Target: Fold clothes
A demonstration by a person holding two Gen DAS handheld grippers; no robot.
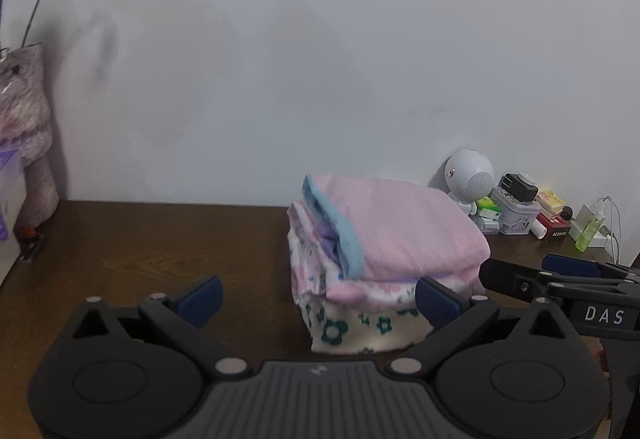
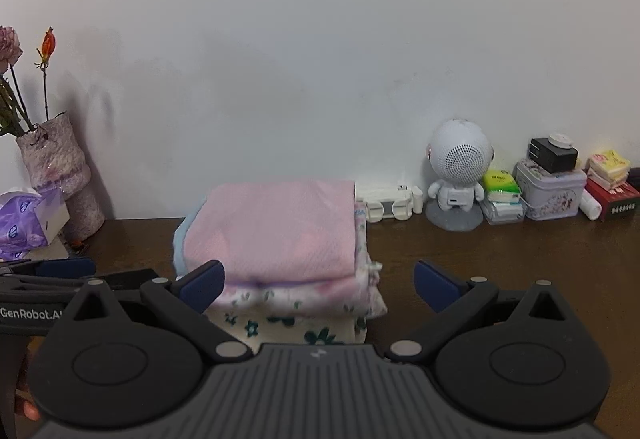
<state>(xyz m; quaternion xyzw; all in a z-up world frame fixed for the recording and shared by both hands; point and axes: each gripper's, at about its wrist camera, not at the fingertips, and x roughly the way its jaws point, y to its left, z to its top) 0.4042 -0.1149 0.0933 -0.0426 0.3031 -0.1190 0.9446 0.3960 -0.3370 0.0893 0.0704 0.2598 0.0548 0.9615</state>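
Worktop (image 2: 500,259) of dark brown wood runs to a pale wall and carries a stack of folded clothes (image 2: 276,251): a pink knitted piece with a light blue edge on top, pink floral cloth under it, cream cloth with dark green flowers at the bottom. Left tongs (image 1: 318,299) stand wide apart with nothing between their blue pads; the stack lies just beyond them, toward their right finger. Right tongs (image 2: 318,285) also gape fully and hold nothing; the stack sits just ahead, its near left corner behind their left finger. Along the wall stand a mottled vase (image 2: 56,163) with dried flowers, a purple tissue pack (image 2: 24,223), a white robot-shaped speaker (image 2: 458,175) and a flowered tin (image 2: 550,191).
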